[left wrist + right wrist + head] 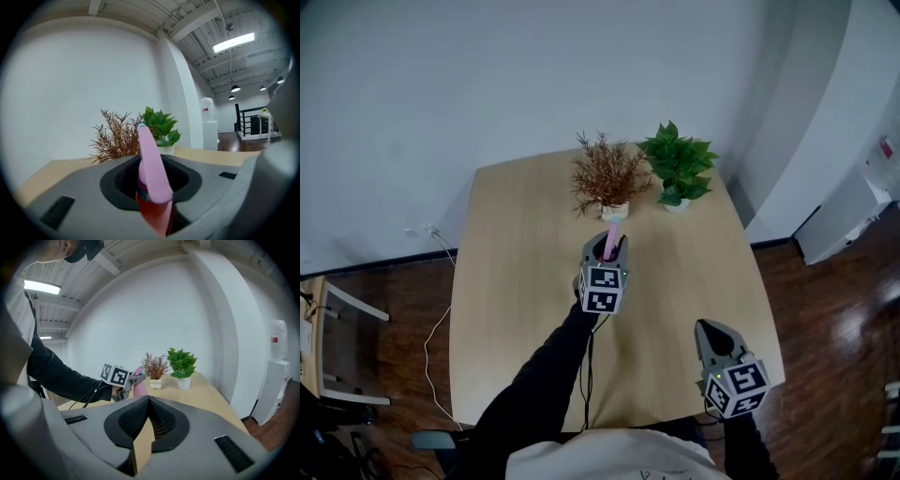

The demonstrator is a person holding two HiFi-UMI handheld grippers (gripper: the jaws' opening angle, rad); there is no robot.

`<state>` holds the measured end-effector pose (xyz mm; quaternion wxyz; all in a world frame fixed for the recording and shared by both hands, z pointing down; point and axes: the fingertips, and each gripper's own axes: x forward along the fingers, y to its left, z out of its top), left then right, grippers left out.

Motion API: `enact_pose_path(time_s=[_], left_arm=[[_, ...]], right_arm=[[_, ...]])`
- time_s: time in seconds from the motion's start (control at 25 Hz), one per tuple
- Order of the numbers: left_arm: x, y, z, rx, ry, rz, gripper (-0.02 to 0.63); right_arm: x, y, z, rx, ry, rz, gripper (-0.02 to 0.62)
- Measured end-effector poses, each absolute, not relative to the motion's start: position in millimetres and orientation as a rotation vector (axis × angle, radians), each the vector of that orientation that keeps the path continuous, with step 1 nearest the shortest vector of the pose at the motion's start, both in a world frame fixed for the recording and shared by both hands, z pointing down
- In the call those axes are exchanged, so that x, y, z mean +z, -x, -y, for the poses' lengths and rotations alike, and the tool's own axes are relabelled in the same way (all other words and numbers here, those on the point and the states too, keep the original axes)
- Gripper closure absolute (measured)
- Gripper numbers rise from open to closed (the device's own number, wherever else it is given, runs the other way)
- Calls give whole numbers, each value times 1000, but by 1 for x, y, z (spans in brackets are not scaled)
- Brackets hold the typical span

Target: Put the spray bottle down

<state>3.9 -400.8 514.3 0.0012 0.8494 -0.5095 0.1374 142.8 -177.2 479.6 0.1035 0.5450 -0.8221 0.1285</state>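
Note:
My left gripper [615,251] is shut on the spray bottle [610,236], whose pink top sticks up between the jaws over the middle of the wooden table [516,281]. In the left gripper view the spray bottle [151,173] shows a pink head and a red body, clamped in the left gripper [153,190]. I cannot tell whether its base touches the table. My right gripper [705,326] hangs near the table's front right edge, shut with nothing in it. Its jaws meet at the tips in the right gripper view [149,399], where the left gripper [134,379] and bottle [138,388] also show.
A dried brown plant [607,173] and a green plant [678,164], each in a small white pot, stand at the table's far edge, just beyond the bottle. A cable [431,337] trails on the dark floor to the left. A white wall lies behind.

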Motion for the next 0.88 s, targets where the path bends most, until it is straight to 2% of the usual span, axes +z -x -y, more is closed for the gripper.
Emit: enact_pose_path(time_s=[0.68,0.72,0.88], left_arm=[[526,-10,411,444,-2679,1616,478],[527,-10,411,441,-2682,1605,470],[524,-17,408,382,-2713,1526,340]], right_arm=[[484,-155,180,392,-1644,2395,614],[484,-155,180,392,-1645,2394,615],[483,-155,181,393,-1644,2395,615]])
